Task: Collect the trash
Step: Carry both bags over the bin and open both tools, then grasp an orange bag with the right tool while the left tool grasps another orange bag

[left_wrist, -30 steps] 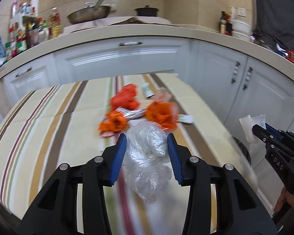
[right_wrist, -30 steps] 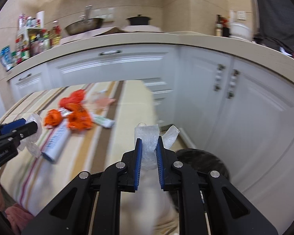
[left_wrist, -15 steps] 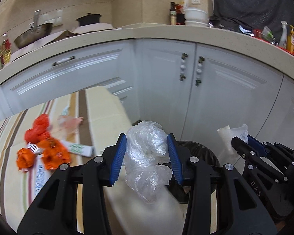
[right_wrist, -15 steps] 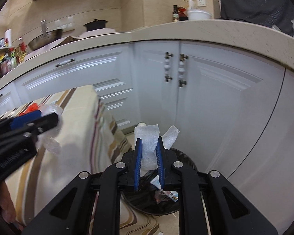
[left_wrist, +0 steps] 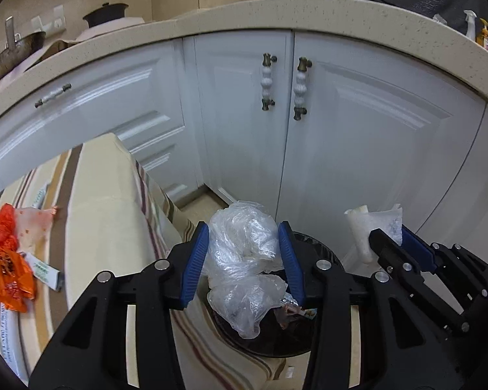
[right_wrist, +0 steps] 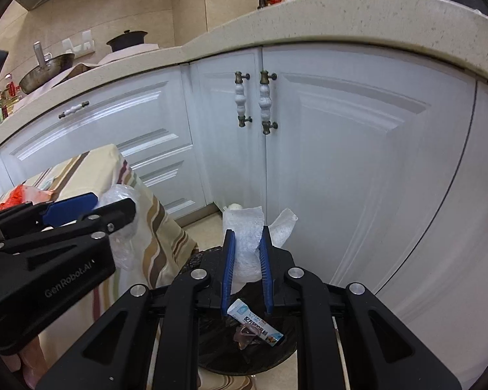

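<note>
The left gripper (left_wrist: 244, 260) is holding a crumpled clear plastic bag (left_wrist: 244, 253) between its blue fingers (left_wrist: 196, 266). The fingers are about half open, and the bag is filling the gap, with a loose tail hanging down over the round black trash bin (left_wrist: 322, 253) on the floor. The bag looks very light, soft and squashy. It is also slippery, so it is best held around the thick bunched middle, not by the thin tail.

The right gripper (right_wrist: 247, 260) is holding a crumpled white paper towel (right_wrist: 244, 237) over the same bin. Its fingers are just starting to open, and the towel is sitting between them. It looks light and soft and may cling to the ribbed fingers for a moment before it falls. It would probably tear if pulled hard.

More trash is lying on the worktop with the striped cloth (left_wrist: 91, 214): torn orange wrappers (left_wrist: 8, 279) and a long white tube (left_wrist: 44, 271).
</note>
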{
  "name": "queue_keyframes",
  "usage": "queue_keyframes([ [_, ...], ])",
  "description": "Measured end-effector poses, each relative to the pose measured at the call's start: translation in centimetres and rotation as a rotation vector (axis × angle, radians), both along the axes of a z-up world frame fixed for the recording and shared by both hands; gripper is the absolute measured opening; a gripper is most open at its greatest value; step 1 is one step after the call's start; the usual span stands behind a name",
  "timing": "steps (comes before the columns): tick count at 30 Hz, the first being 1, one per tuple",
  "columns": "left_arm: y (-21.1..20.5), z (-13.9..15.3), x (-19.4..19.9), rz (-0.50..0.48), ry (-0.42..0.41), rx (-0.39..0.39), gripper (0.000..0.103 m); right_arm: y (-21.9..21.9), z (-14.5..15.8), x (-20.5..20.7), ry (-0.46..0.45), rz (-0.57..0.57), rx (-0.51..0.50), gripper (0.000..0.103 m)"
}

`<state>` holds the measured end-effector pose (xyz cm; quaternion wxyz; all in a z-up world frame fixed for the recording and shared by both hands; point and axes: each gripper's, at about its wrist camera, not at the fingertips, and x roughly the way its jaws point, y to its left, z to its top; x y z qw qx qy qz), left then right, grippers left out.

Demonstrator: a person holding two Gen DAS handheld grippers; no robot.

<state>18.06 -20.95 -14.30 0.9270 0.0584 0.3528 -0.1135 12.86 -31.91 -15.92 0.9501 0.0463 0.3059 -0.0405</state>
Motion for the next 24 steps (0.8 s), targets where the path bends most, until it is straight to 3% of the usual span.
queue_keyframes([
  [1,-0.3,-0.2,0.3,0.001,0.005,0.007,0.045,-0.2,-0.2,0.2,-0.001,-0.012,0.003,0.036],
  [6,0.0,-0.5,0.8,0.016,0.026,-0.01,0.054,-1.1,-0.4,0.8,-0.004,-0.049,0.011,0.048],
  [16,3.6,2.8,-1.0,0.062,-0.032,-0.045,0.054,0.4,1.7,0.2,-0.03,-0.023,0.001,0.049],
  [24,10.6,5.6,-4.0,0.167,-0.093,-0.044,0.054,4.5,3.8,-0.6,-0.057,0.051,-0.006,0.05],
])
